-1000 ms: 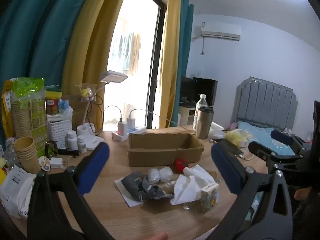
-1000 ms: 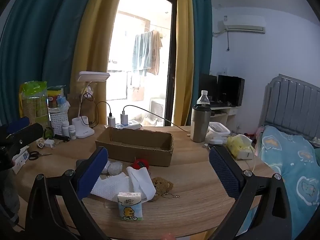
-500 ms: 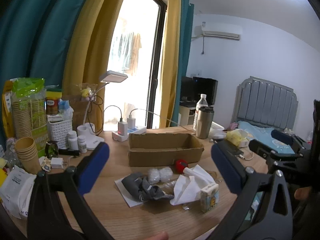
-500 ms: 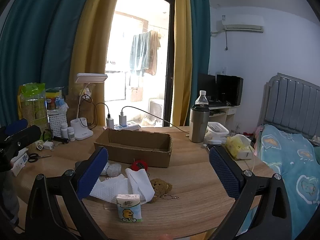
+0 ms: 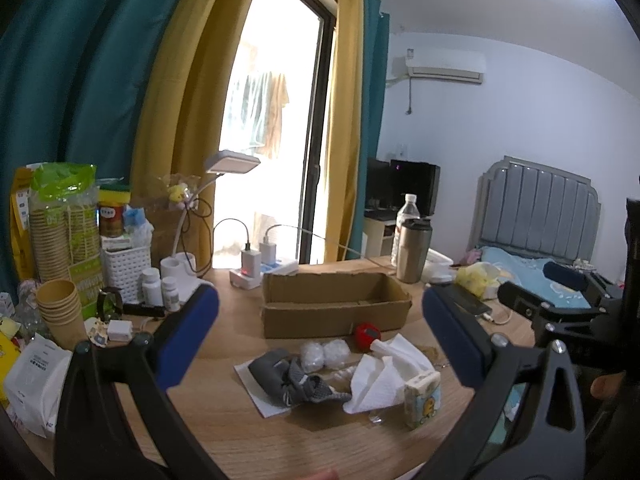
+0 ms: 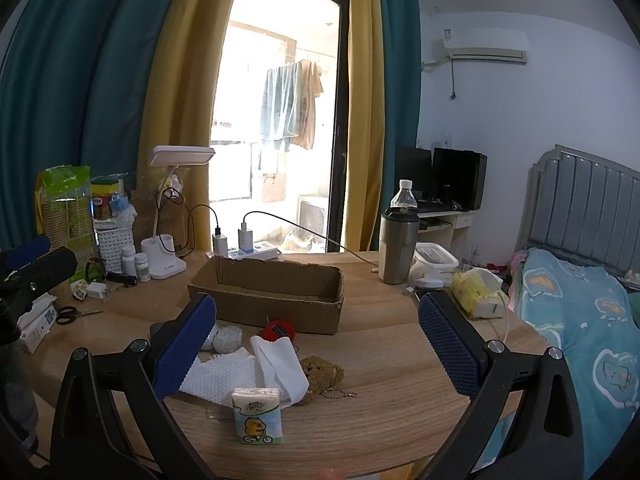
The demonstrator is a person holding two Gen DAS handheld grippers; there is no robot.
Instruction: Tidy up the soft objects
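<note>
An open cardboard box stands on the round wooden table. In front of it lie soft things: a grey cloth, two white bubble-wrap balls, a red ball, white paper towels, a brown plush bear keychain and a tissue pack. My left gripper is open and empty above the pile. My right gripper is open and empty, facing the box.
A steel tumbler and water bottle stand right of the box, with a yellow tissue bag. A desk lamp, chargers, pill bottles, paper cups and scissors crowd the left. A bed lies right.
Both grippers have drifted slightly; the objects sit a little lower in the right view. Nothing on the table has moved.
</note>
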